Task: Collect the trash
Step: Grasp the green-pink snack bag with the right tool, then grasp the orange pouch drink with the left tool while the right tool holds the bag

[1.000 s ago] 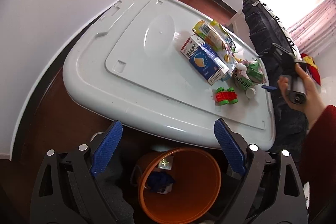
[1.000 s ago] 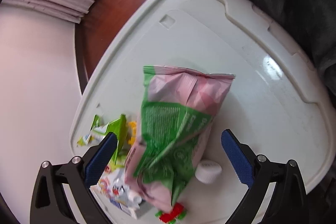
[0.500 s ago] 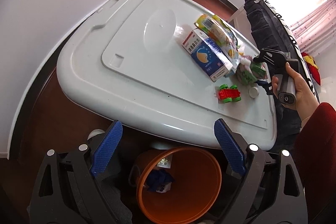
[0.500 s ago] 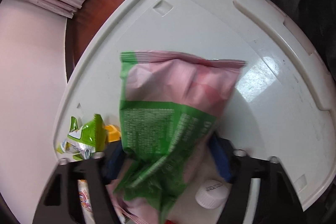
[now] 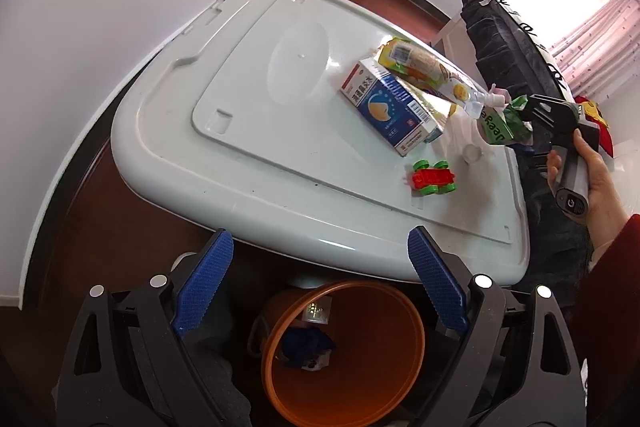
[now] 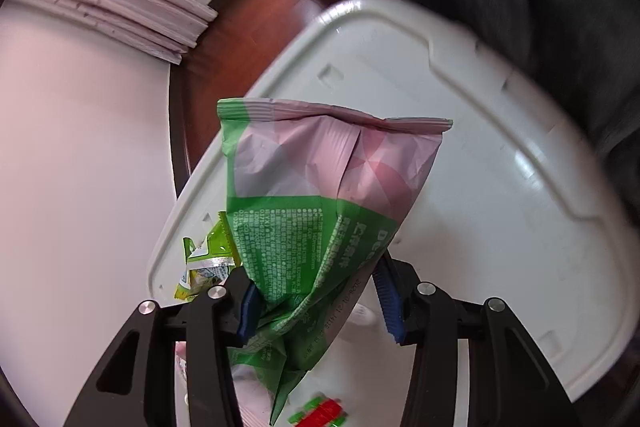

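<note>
A green and pink snack bag point(image 6: 328, 195) is crumpled between the blue pads of my right gripper point(image 6: 316, 303). The jaws are closing on it and it hangs just above the white lid point(image 6: 480, 227). The left wrist view shows the same bag point(image 5: 500, 123) at the lid's right end, with a person's hand point(image 5: 600, 187) on the gripper handle. My left gripper point(image 5: 320, 287) stands open and empty over an orange bin point(image 5: 380, 367) that has some trash at its bottom. A blue and white carton point(image 5: 392, 107) and a yellow wrapper point(image 5: 416, 59) lie on the lid.
A red and green toy car point(image 5: 434, 179) and a white cap point(image 5: 472, 154) sit on the lid near the bag. A yellow-green wrapper point(image 6: 212, 255) lies left of the bag. Dark clothing point(image 5: 504, 39) hangs beyond the lid. White wall runs along the left.
My right gripper went from wide open around the snack bag to closed on it and lifted it a little. The left gripper has stayed over the bin.
</note>
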`<state>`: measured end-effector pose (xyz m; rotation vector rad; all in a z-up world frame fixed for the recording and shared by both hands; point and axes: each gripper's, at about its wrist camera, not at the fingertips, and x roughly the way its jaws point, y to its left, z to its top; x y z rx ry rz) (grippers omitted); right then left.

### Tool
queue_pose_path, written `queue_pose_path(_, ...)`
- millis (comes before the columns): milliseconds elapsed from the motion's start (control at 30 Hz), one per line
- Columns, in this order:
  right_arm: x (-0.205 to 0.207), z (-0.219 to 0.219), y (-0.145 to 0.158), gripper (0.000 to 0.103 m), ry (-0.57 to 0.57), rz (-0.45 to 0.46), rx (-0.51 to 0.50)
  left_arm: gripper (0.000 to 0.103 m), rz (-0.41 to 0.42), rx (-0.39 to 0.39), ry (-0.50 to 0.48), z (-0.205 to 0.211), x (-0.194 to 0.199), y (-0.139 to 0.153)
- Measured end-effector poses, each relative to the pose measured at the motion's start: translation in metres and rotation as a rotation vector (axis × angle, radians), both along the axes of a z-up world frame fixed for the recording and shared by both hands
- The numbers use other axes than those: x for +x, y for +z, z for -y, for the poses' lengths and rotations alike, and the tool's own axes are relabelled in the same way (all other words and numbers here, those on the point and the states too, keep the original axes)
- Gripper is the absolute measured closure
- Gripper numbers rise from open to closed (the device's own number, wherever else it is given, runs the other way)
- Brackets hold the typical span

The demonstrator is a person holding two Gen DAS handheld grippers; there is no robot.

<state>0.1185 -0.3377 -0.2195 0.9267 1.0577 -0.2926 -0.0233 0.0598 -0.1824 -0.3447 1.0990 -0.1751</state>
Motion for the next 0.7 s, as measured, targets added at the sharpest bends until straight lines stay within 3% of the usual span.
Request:
queue_pose_path(233, -0.009, 0.008, 0.04, 0.056, 0.027, 0.046, -0.121, 0.016, 0.049, 0.015, -0.006, 0.006, -0.009, 0.018)
queue_pose_path(367, -0.029, 0.011, 0.071, 0.056, 0.049, 0.124, -0.12, 0.016, 0.084, 0.019, -0.031, 0.013, -0.01, 0.03)
queue_pose_path(567, -0.091, 0.007, 0.138, 0.056, 0.179, 0.293, -0.156, 0.016, 0.108, -0.038, -0.166, 0.046, 0.015, 0.057)
queue_pose_path(700, -0.141, 0.007, 0.165, 0.056, 0.253, 0.378, -0.153, 0.013, 0.094, -0.051, -0.229, 0.081, 0.047, 0.072)
